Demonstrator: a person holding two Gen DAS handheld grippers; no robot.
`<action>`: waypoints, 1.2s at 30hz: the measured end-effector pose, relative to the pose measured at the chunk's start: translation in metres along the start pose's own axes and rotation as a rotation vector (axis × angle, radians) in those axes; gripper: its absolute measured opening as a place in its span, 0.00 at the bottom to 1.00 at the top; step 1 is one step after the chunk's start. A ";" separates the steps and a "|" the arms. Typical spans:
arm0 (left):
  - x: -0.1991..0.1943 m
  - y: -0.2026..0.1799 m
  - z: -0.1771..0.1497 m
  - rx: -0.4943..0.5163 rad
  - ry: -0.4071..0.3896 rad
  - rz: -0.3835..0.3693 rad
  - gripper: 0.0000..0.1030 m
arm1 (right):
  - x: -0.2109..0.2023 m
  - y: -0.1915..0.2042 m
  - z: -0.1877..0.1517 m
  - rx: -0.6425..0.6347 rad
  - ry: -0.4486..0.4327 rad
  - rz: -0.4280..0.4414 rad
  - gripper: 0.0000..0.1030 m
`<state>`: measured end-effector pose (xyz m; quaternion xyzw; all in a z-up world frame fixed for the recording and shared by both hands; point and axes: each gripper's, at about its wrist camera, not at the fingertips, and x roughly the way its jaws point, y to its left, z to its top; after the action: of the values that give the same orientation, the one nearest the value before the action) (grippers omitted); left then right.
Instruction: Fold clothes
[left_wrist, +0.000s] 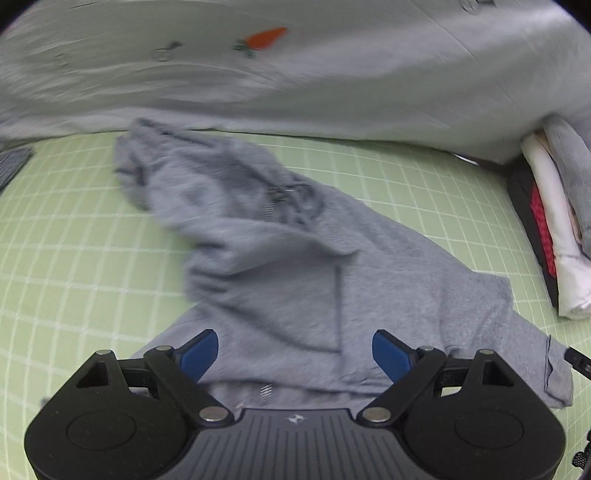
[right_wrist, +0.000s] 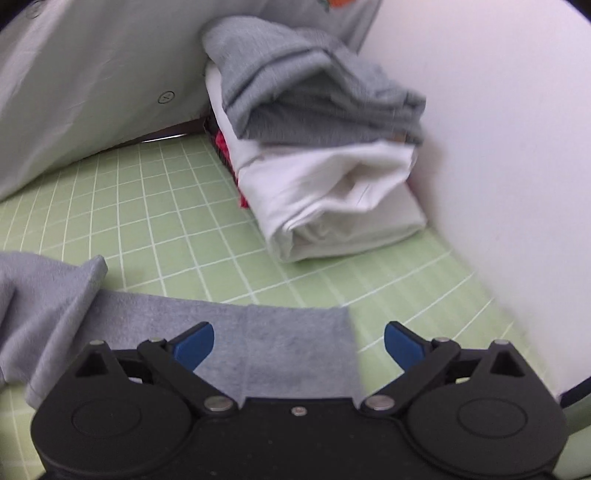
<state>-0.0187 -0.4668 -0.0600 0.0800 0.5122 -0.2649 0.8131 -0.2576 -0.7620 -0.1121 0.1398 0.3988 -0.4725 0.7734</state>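
A grey garment lies crumpled on the green grid mat, running from the far left down under my left gripper. The left gripper is open, its blue pads apart over the garment's near part, holding nothing. In the right wrist view a flat grey strip of the same garment lies under my right gripper, which is open and empty, with its right pad over bare mat.
A stack of folded clothes, grey on top and white below, stands at the right against a white wall; it also shows in the left wrist view. A pale grey sheet with a carrot print hangs behind the mat.
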 end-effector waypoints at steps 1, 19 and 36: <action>0.009 -0.008 0.004 0.023 0.014 -0.019 0.88 | 0.006 0.004 -0.001 0.004 0.014 0.002 0.97; 0.049 0.011 0.014 -0.127 0.093 -0.155 0.08 | 0.021 0.055 -0.018 -0.018 0.113 0.062 0.97; -0.124 0.367 0.027 -0.564 -0.337 0.572 0.08 | -0.076 0.131 -0.046 -0.117 0.066 0.145 0.97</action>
<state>0.1495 -0.1232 0.0095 -0.0509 0.3817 0.1120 0.9160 -0.1874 -0.6202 -0.1058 0.1383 0.4400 -0.3861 0.7989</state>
